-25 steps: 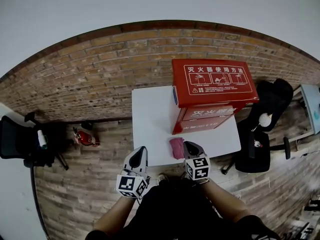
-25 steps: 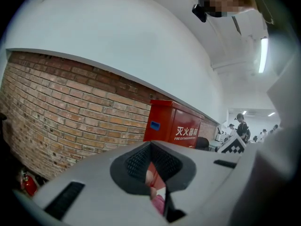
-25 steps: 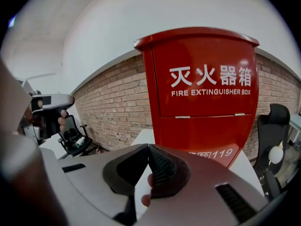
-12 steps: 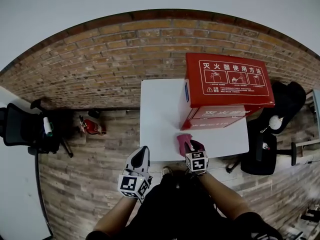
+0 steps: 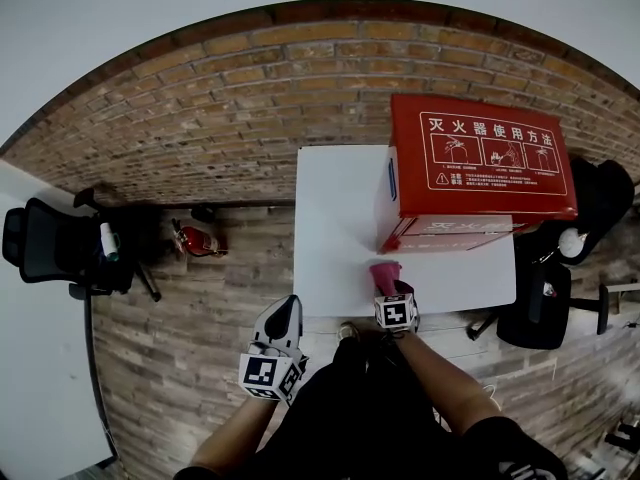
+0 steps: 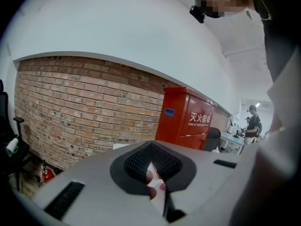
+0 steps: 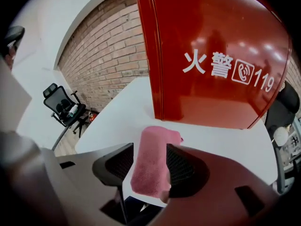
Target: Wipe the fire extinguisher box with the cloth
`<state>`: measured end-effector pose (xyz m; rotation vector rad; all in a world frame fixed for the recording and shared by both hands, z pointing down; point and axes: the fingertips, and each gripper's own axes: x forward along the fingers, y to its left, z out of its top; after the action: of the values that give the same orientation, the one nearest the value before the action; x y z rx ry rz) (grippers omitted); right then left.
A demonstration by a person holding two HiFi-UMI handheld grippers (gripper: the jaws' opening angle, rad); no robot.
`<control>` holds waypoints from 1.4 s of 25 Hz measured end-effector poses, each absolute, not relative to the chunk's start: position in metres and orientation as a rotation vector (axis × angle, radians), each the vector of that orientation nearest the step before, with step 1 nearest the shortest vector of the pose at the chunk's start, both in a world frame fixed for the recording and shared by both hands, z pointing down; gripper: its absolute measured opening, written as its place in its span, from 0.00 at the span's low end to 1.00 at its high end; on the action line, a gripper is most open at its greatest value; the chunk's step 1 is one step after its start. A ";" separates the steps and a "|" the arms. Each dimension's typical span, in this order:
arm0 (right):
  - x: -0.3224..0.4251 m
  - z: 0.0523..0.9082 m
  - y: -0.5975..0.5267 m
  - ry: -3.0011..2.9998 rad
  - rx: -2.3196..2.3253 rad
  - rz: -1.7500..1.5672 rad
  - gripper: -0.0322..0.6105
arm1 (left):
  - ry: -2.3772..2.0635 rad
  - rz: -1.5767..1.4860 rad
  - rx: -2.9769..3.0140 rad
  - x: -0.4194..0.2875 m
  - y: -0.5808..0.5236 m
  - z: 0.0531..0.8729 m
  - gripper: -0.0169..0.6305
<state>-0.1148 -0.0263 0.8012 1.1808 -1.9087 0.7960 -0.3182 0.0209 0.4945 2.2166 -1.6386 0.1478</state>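
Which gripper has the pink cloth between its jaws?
The right gripper: the pink cloth lies between its jaws. The left gripper is shut, away from the table.

White desk (image 5: 335, 218), far edge at brick wall (image 5: 230, 98). Black office chair (image 5: 55, 253) well left of desk, bottle (image 5: 108, 240) resting on it. Small red extinguisher (image 5: 198, 241) on floor between chair and desk. Second black chair (image 5: 535, 308) beside desk's right edge. Person (image 6: 254, 124) standing in background.
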 end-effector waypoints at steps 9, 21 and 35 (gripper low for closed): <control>-0.114 0.838 -0.032 -1.775 1.198 0.804 0.38 | -1.665 0.177 2.169 -0.334 0.029 0.502 0.07; -0.104 0.856 -0.032 -1.669 1.271 0.796 0.29 | -1.678 0.180 2.126 -0.345 0.040 0.507 0.07; -0.082 0.774 -0.035 -2.013 1.337 1.018 0.19 | -1.611 0.146 2.197 -0.322 0.037 0.504 0.07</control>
<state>-0.0821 -0.0347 0.7740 1.3366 -2.0125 1.0182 -0.3215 0.0372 0.5045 2.1965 -1.6111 0.1465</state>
